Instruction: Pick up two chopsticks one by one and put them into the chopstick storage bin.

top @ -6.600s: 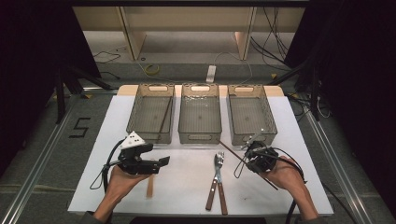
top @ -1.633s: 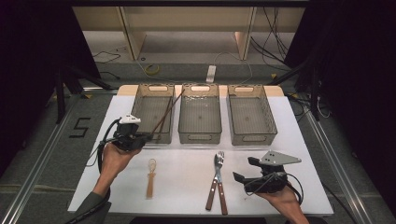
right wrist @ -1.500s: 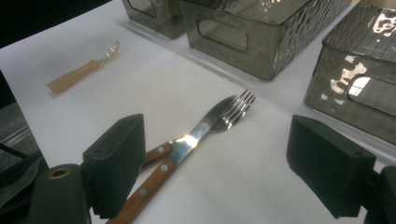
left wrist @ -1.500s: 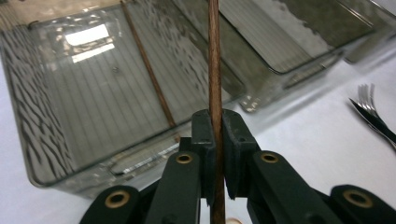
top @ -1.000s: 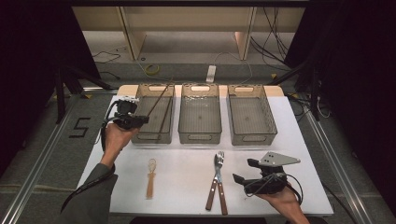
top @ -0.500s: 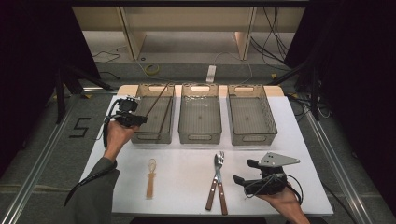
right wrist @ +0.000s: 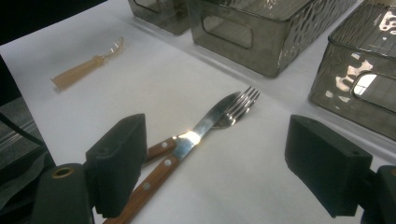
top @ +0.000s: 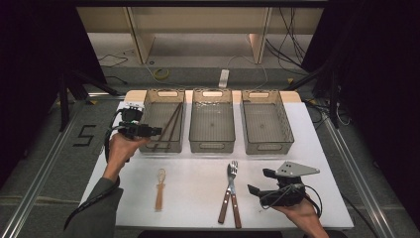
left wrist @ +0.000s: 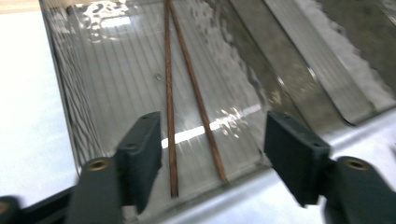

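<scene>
While the white tabletop (top: 198, 193) carries three smoky plastic bins, the left bin (top: 148, 111) now holds the two chopsticks (left wrist: 169, 93), which lie slanted on its ribbed floor, tips near the front wall. The left gripper (top: 148, 131) hangs at that bin's near-left corner, and its jaws have just been opening: they stand spread with the sticks below them, free of the pads. To finish this drop cleanly, lift straight up and clear of the rim so nothing is dragged out. The right gripper (top: 257, 189) rests near the knife and fork (right wrist: 205, 126), jaws wide apart, ready; a wooden spoon (top: 159, 189) waits alone.
</scene>
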Available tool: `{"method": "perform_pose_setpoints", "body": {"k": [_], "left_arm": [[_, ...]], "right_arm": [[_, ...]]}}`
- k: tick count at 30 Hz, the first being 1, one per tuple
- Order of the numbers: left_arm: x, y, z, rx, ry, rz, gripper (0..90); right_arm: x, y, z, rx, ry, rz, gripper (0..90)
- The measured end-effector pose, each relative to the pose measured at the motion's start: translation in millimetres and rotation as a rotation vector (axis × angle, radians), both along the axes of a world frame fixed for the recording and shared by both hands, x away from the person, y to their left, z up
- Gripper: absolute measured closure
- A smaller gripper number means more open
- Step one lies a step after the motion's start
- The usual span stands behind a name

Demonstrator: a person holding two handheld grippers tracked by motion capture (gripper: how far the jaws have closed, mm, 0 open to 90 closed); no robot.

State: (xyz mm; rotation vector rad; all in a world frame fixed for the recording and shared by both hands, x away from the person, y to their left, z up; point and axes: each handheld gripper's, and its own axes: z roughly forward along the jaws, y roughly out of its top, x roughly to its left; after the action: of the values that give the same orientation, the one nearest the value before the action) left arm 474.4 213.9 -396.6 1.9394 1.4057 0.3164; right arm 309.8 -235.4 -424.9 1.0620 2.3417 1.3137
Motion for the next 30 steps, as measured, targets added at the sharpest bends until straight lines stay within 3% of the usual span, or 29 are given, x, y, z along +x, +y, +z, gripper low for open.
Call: {"method": "perform_pose_setpoints", "body": {"k": [1,5,9,10,30], "left_arm": [[-9.8,-1.1,0.3,-0.010,-0.002,-0.005,32.3],[-24.4,-1.7,-1.0,-0.027,-0.008,-0.016,26.8],[-34.7,-2.1,-3.2,-0.012,0.025,-0.022,24.1],[-38.7,-2.3,-3.6,0.009,0.026,-0.019,23.8],[-71.0,-17.9,-11.0,0.036,0.088,-0.063,15.5]], "right_arm": [[-0.3,-0.1,0.3,-0.002,0.002,-0.003,21.8],[-0.7,-0.4,1.4,0.008,-0.005,-0.016,21.8],[-1.5,-0.3,2.6,0.011,-0.017,-0.020,21.8],[-1.5,-0.2,2.5,0.011,-0.017,-0.019,21.8],[-0.5,-1.2,0.1,0.004,-0.018,-0.035,21.6]]}}
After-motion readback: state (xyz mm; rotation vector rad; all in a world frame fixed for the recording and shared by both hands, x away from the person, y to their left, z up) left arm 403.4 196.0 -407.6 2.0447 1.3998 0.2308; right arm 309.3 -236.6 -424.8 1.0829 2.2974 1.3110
